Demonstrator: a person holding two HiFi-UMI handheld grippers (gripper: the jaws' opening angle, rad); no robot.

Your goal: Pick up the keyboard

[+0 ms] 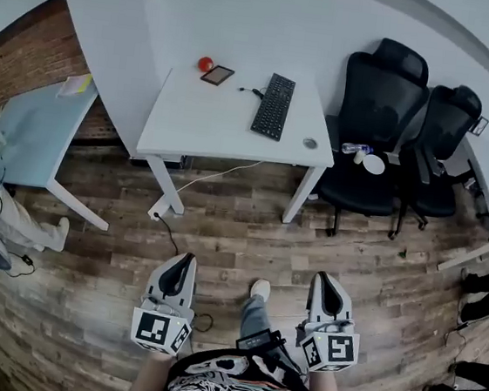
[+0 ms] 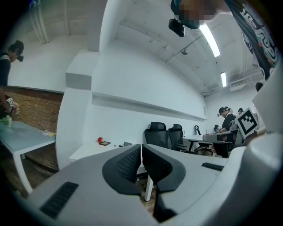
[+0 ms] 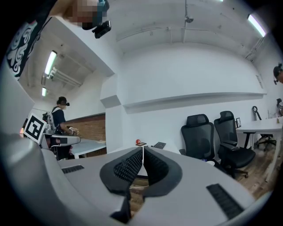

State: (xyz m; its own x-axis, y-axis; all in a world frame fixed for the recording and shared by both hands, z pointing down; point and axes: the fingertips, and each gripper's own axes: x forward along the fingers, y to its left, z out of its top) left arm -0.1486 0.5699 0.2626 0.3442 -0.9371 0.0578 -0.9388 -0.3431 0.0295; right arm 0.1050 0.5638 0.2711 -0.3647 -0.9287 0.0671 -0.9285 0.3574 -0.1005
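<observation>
The left claw (image 1: pixel 184 261) points level toward the desk. Its jaws are pressed together with nothing between them, as the left gripper view shows (image 2: pixel 141 148). Ahead of it and well apart stands the white table (image 1: pixel 205 120). A red ball (image 1: pixel 205 63) and a small tablet (image 1: pixel 217 75) sit at the table's far side, beyond this claw's line.

The keyboard (image 1: pixel 273 106) lies on the right half of that table, well ahead of both claws and roughly between their lines. Its long sides run away from the person and its near short end is close to the table's front edge. A thin cable (image 1: pixel 249 90) leaves its far end toward the tablet.

The right claw (image 1: pixel 327 280) is likewise closed tight and empty (image 3: pixel 143 152). From it the keyboard (image 3: pixel 159 145) shows ahead and slightly right of the jaw tips.

Beyond the table's right corner, ahead and to the right of this claw, stand two black chairs (image 1: pixel 380 105).

The keyboard looks light, flat and stiff, with smooth plastic edges that may slip and keys that give under pressure. The frame is probably the best hold: pinch it across its thickness at the near short end, or take one long side with each claw. Watch that the cable does not drag.
</observation>
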